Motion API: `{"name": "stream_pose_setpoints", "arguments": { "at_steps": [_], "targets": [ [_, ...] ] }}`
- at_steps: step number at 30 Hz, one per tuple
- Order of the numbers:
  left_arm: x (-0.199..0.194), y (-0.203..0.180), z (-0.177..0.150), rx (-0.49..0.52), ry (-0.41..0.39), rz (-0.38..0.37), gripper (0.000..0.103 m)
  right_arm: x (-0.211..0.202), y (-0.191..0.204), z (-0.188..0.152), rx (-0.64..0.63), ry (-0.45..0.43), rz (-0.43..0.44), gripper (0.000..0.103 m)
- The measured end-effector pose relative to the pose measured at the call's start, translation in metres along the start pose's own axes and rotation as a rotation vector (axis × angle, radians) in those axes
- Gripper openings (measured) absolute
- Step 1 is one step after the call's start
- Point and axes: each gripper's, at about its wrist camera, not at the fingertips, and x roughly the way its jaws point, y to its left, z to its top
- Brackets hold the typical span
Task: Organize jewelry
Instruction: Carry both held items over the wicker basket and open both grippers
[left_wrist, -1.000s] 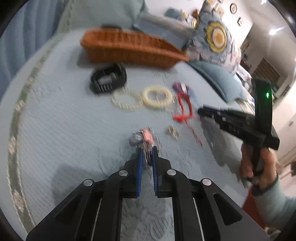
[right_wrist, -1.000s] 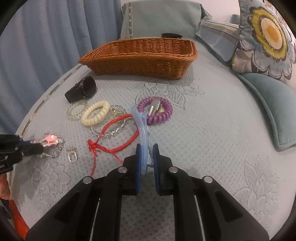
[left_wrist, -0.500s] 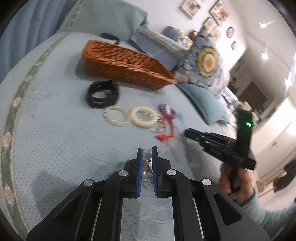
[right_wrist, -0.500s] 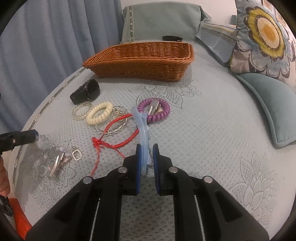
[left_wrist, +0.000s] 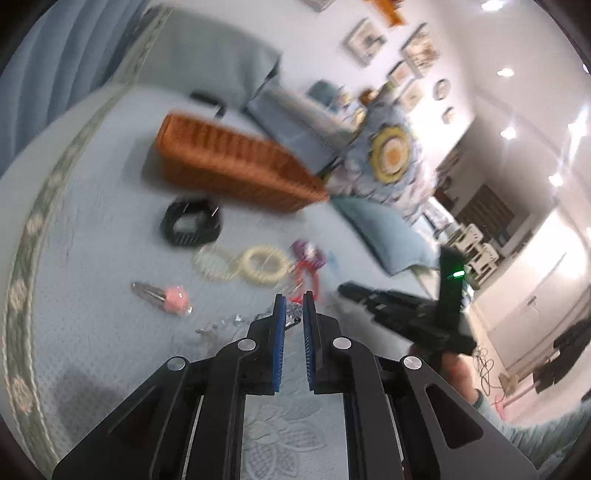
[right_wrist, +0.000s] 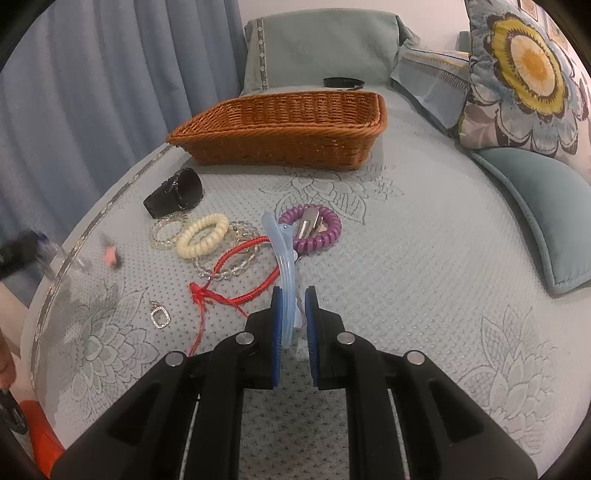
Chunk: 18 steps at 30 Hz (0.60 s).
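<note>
Risk first. The left hand-held gripper (left_wrist: 293, 301) was mid-swing and its whole view was smeared. A thin clear-and-silver beaded chain (left_wrist: 236, 320) seemed to trail from its tips toward lower centre of that frame. A chain pinched by one end could slip out or snag on the quilted pale-blue bedspread (right_wrist: 424, 266) during a fast move. The pink-ended silver hair clip (left_wrist: 162, 294) lay loose on the bed at left of that view, apart from the chain, so it was not coming along with this carry.

Left hand-held gripper state: pads narrowly apart, something glinting between the tips; too blurred to say it was truly clamped.

Right hand-held gripper (right_wrist: 293, 306): jaws nearly together, pinched on the near end of a long translucent pale-blue curved hair clip (right_wrist: 282, 258). The clip stuck out forward, its far tip just beside the purple coiled hair tie (right_wrist: 314, 229) and over the red braided cord bracelet (right_wrist: 236, 266). Judgement: a lift from there could hook the cord or drag the tie; an end grip on a long clip could let it pivot.

Destination, I'd guess: the brown woven wicker basket (right_wrist: 284, 136), upper centre of the right view, well apart from both grippers. The remaining jewelry was spread centre-left on the bed.
</note>
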Motion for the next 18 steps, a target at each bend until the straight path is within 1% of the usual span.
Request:
{"name": "stream_pose_setpoints", "arguments": {
  "at_steps": [1,3,5,8,13,15,18],
  "targets": [
    [0.000,0.003,0.000,-0.013,-0.003,-0.008,0.007,0.000,0.000,0.000,0.001,-0.002,0.000,0.010],
    [-0.009,0.000,0.003,-0.008,-0.044,-0.047,0.007,-0.002,-0.001,0.001,0.002,-0.014,0.003,0.010],
    [-0.012,0.004,0.003,-0.011,-0.059,-0.039,0.007,-0.005,-0.002,0.002,0.005,-0.029,0.001,0.010],
    [-0.007,0.012,0.002,-0.036,-0.042,-0.026,0.007,-0.006,-0.003,0.003,0.017,-0.038,0.005,0.010],
    [-0.006,0.005,0.004,-0.009,-0.051,-0.026,0.007,-0.016,-0.005,0.007,0.031,-0.080,0.021,0.010],
    [-0.007,0.004,0.008,-0.012,-0.062,-0.031,0.007,-0.021,-0.005,0.013,0.035,-0.096,0.026,0.010],
    [-0.007,-0.001,0.023,-0.002,-0.081,-0.040,0.007,-0.033,-0.004,0.033,0.037,-0.129,0.028,0.010]
  ]
}}
